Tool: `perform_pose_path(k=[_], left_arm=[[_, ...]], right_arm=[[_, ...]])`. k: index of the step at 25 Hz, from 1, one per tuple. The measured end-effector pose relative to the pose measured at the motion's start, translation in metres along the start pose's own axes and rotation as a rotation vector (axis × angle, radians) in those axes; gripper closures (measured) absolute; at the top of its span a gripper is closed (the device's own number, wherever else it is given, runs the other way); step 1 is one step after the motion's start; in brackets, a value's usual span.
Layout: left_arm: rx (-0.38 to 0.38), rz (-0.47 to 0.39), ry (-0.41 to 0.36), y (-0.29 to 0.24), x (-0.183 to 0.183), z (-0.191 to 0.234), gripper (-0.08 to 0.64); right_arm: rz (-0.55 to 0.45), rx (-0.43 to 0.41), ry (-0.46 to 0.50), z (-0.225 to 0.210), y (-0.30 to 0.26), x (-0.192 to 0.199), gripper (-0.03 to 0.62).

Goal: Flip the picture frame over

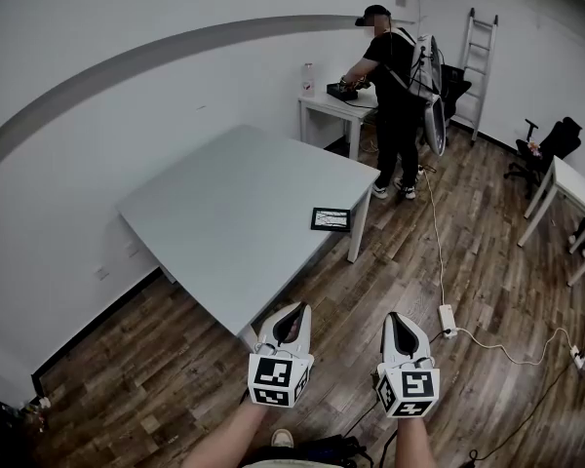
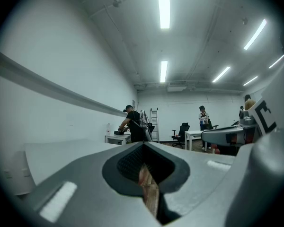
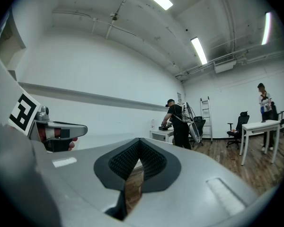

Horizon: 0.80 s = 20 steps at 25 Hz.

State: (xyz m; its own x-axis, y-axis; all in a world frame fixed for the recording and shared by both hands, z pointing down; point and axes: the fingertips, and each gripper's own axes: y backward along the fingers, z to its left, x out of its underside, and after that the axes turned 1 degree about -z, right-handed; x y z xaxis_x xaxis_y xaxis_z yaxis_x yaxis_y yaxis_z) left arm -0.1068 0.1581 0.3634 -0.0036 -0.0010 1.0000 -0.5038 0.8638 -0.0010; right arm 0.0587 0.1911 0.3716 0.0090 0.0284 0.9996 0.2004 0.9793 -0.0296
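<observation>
Both claws are clenched on nothing: the left claw [image 1: 294, 309] and the right claw [image 1: 398, 318] hang side by side low over the wooden floor [image 1: 468, 261], just off the near corner of the counter [image 1: 224, 203]. Each gripper view shows its own jaws meeting at the tips, the left claw [image 2: 144, 144] and the right claw [image 3: 138, 140] alike, with only a sliver of floor showing through the hollow behind them. Further out, the frame [image 1: 331, 218] lies flat on the counter, alone, close to the near-right edge and nearer the right corner than the near one. A pale panel inside its dark border faces up; it is too small to tell whether that is the front or the back. It is well apart from both claws, and nothing touches it. Beyond the counter's far side a person [image 1: 390, 66] stands at a side counter [image 1: 351, 105] against the wall, with a ladder [image 1: 480, 57] leaning further right. By my reading the flip has not begun: the reach, the grip on an edge, the turn and the setting down are all left.
</observation>
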Motion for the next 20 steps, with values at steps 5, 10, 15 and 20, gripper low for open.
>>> perform_pose_path(k=[5, 10, 15, 20], left_arm=[[0.0, 0.001, -0.01, -0.006, -0.002, -0.009, 0.56], [-0.001, -0.003, -0.022, -0.018, -0.008, -0.025, 0.56], [-0.007, -0.007, -0.035, -0.031, -0.011, -0.05, 0.56], [-0.022, -0.01, -0.031, -0.04, -0.011, -0.068, 0.56]], right_arm=[[-0.011, -0.005, -0.023, -0.011, 0.002, 0.001, 0.568], [-0.02, -0.008, -0.033, -0.031, 0.005, -0.001, 0.568], [-0.024, -0.02, -0.036, -0.056, 0.012, 0.002, 0.568], [-0.029, -0.03, -0.041, -0.08, 0.017, 0.005, 0.569]])
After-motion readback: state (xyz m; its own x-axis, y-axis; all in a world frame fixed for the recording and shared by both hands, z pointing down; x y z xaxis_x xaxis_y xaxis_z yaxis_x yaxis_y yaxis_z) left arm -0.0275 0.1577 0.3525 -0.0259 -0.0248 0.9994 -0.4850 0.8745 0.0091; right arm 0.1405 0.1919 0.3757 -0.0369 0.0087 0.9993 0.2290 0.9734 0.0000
